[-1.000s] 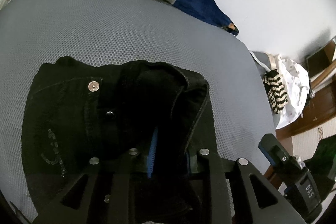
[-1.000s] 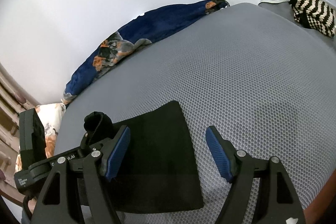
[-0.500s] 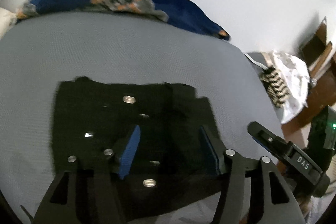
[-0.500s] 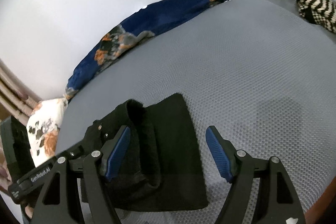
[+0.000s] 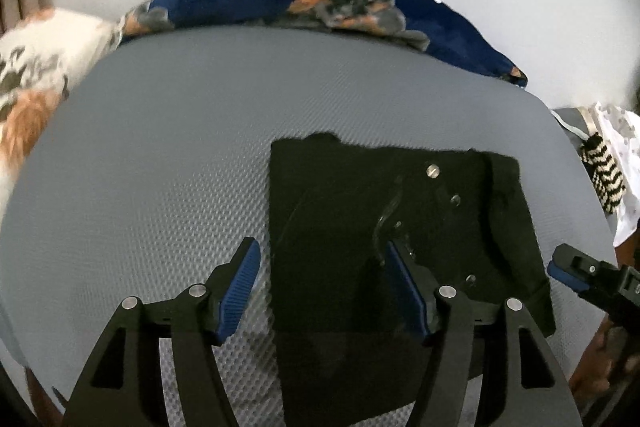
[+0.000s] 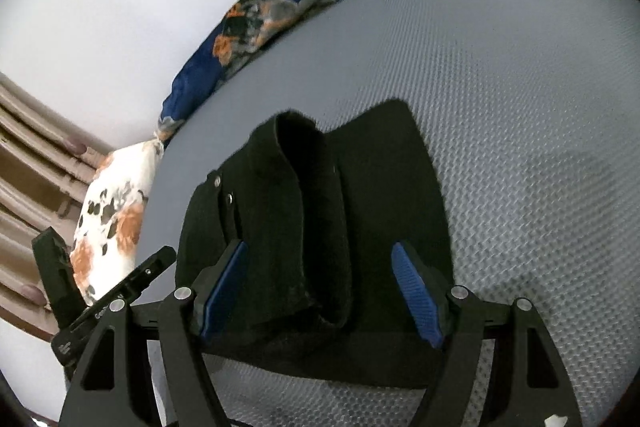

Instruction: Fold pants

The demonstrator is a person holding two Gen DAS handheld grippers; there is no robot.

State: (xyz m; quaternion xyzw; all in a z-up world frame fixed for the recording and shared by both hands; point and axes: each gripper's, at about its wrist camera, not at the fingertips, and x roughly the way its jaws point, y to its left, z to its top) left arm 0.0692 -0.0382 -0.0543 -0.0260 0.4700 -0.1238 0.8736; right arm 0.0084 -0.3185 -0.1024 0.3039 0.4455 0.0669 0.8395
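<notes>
On the grey mesh bed (image 5: 168,155), near edge, the black pants (image 5: 400,227) lie as a compact folded bundle, waistband snaps up. Left tongs (image 5: 320,291) have just been opening; they stand released, the bundle's left edge between the blue pads, neither pressing. Right tongs (image 6: 320,291) hang released over the bundle's right half, where one raised lobe of cloth (image 6: 304,187) stands proud. Judgement: fold is near done. To finish well, press that lobe flat toward the far edge, square the corners, and avoid snagging the snaps.
</notes>
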